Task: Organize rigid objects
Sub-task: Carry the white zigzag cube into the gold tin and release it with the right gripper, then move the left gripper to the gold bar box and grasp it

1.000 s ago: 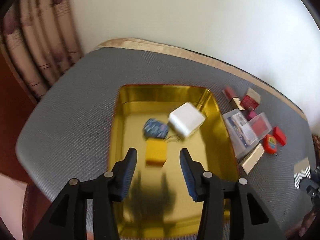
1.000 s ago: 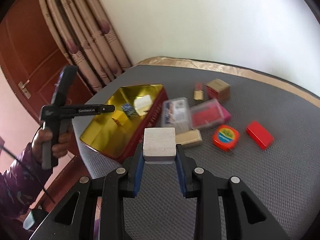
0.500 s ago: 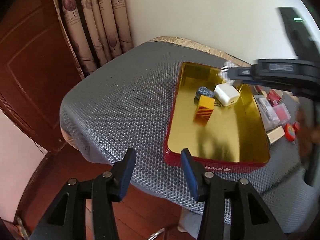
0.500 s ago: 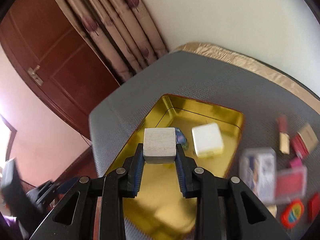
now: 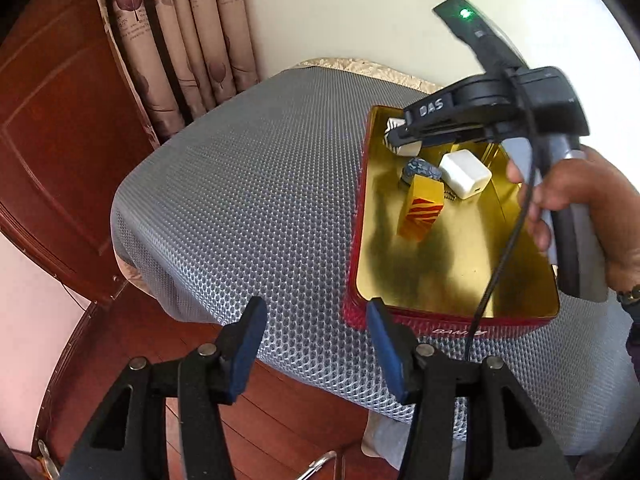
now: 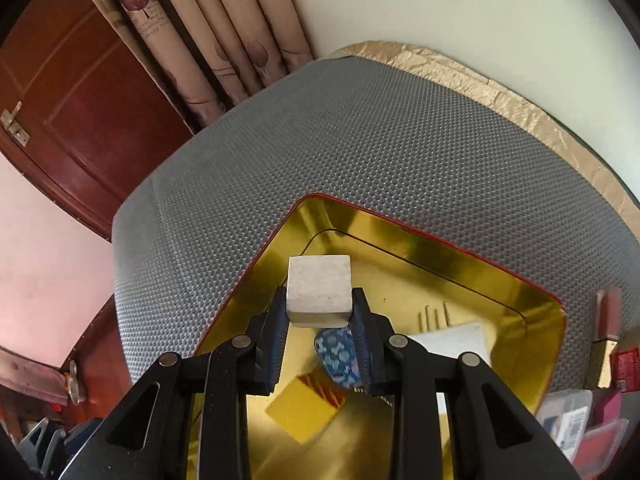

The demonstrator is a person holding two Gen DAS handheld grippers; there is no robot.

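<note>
My right gripper (image 6: 320,314) is shut on a pale grey-white block (image 6: 319,292) and hangs low over the far left corner of the gold tin (image 6: 440,240). The left wrist view shows that same gripper (image 5: 402,140) and block (image 5: 394,136) above the tin (image 5: 452,320). Inside the tin lie a yellow box with red stripes (image 5: 422,208), a white charger (image 5: 466,174) and a blue patterned piece (image 5: 420,168). My left gripper (image 5: 316,344) hovers at the mat's near edge, left of the tin's corner. Its jaws are opening with nothing between them.
A grey dimpled mat (image 5: 248,200) covers the table. A hand (image 5: 580,200) holds the right gripper, and a black cable (image 5: 504,256) hangs across the tin. Clear plastic boxes (image 6: 572,420) and red items (image 6: 626,364) lie right of the tin. Curtain (image 6: 208,40) and wooden door (image 5: 60,120) stand behind.
The right gripper carried the block from over the loose items to the tin's far corner and came lower. The left gripper drew back from above the tin, and its jaws widened.
</note>
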